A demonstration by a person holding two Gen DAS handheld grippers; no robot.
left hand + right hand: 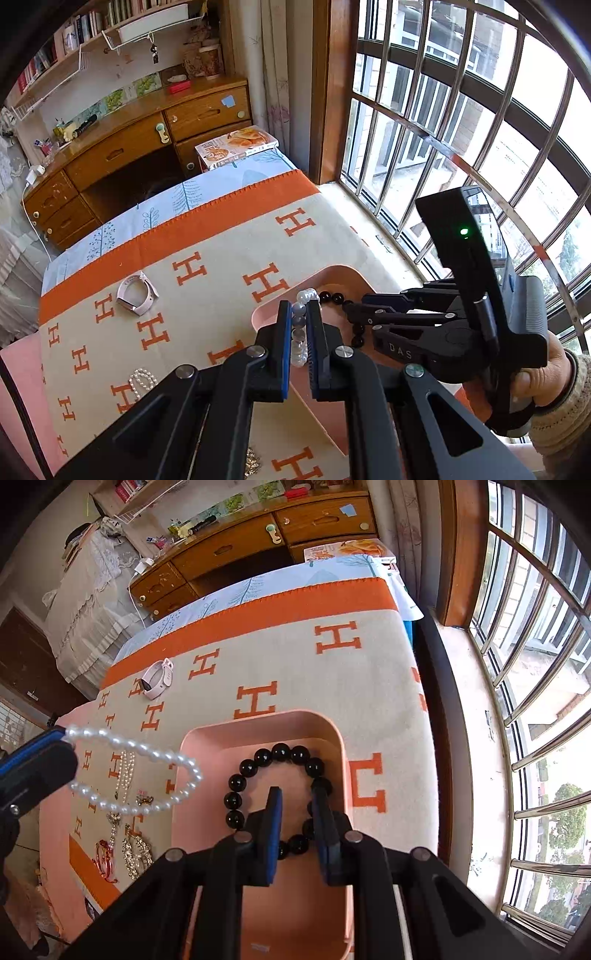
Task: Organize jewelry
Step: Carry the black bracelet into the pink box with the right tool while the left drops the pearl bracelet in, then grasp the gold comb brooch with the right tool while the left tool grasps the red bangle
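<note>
My left gripper (pixel 299 308) is shut on a white pearl bracelet (pixel 300 334) just over the left rim of the pink tray (pixel 332 269). In the right wrist view the pearl bracelet (pixel 155 755) hangs as an open loop from that left gripper (pixel 64 734), its far end over the pink tray's (pixel 258 716) left edge. A black bead bracelet (pixel 280 752) lies inside the tray. My right gripper (pixel 297 794) stands over it, jaws a little apart, bare tray floor between them, the right finger covering part of the ring. The left wrist view shows the right gripper (pixel 354 308) among the black beads (pixel 338 297).
On the H-patterned blanket (pixel 295 657) lie a white watch (pixel 159 679), a pearl necklace (pixel 123 771), sparkly earrings (pixel 136 849) and a red piece (pixel 105 860). A barred window (pixel 535 664) and sill run along the right. A wooden desk (pixel 147 140) stands beyond the bed. A hand (pixel 543 373) holds the right gripper.
</note>
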